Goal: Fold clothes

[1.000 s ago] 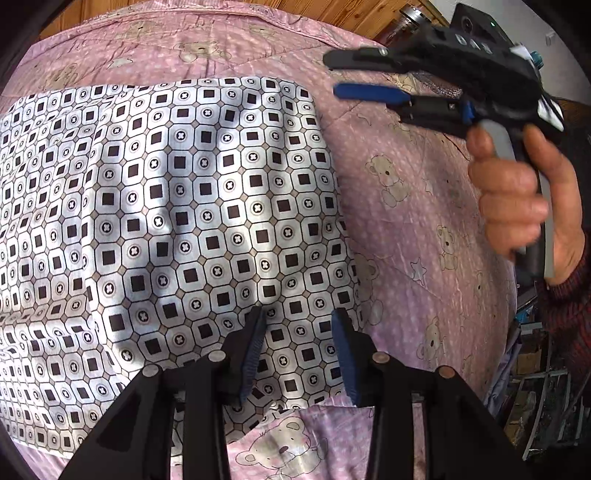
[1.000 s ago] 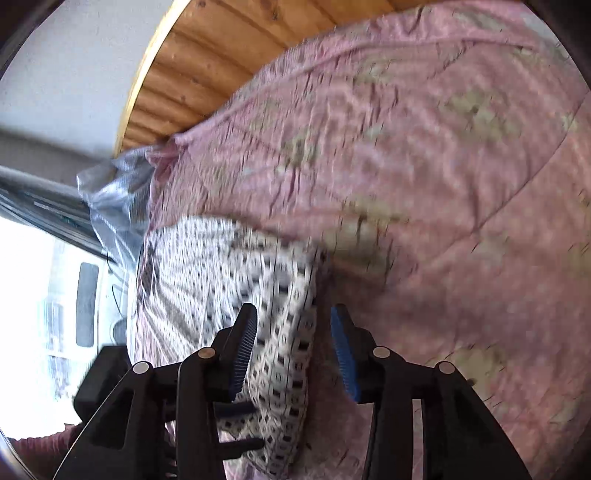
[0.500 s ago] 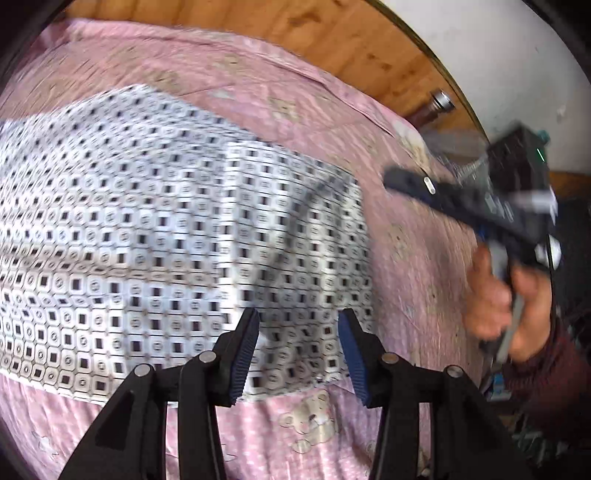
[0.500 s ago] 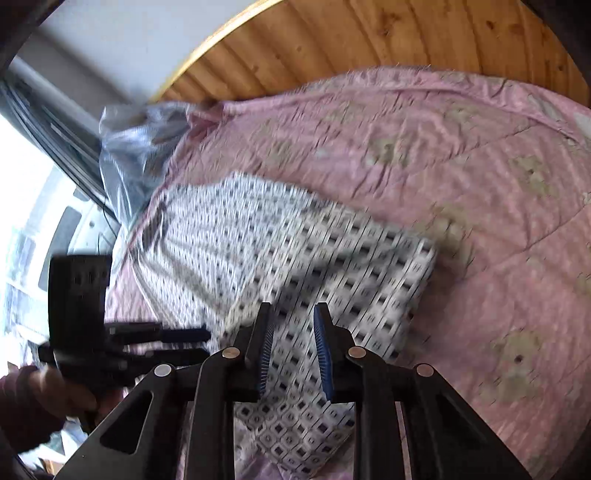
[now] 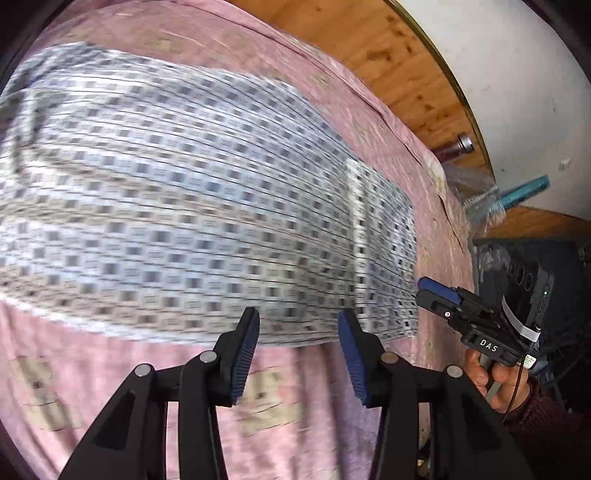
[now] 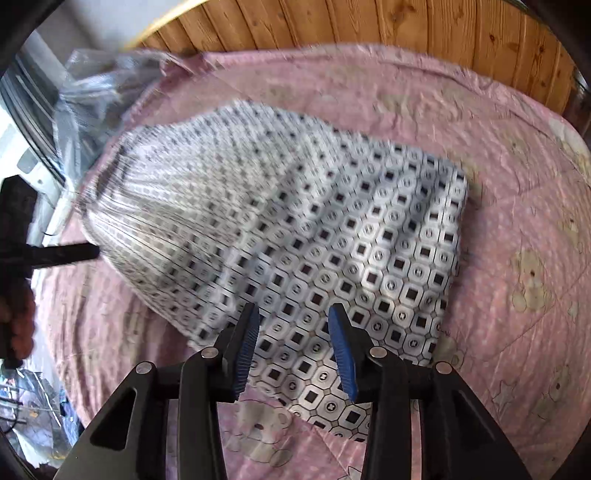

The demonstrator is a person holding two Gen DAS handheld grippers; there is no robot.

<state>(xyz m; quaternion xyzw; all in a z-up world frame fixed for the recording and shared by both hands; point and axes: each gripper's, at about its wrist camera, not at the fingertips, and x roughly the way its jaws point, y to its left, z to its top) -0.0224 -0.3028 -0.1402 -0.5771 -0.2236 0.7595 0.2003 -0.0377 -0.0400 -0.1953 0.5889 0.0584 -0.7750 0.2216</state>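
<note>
While both grippers hover spread wide and empty, the patterned garment (image 6: 295, 236) lies flat on the pink quilt (image 6: 517, 229). Its long axis runs from under the right gripper (image 6: 293, 354) away leftward, crosswise ahead of the left gripper (image 5: 297, 356).

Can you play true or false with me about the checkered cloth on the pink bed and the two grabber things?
1. The patterned cloth lies on a pink bedspread with teddy bears. True.
2. The left gripper is squeezing the cloth. False: its jaws are open, with nothing between them.
3. The right gripper has open jaws above the cloth. True.
4. The wall behind the bed is brick. False: it is wood panelling.
5. A hand holds the right gripper. True.
</note>
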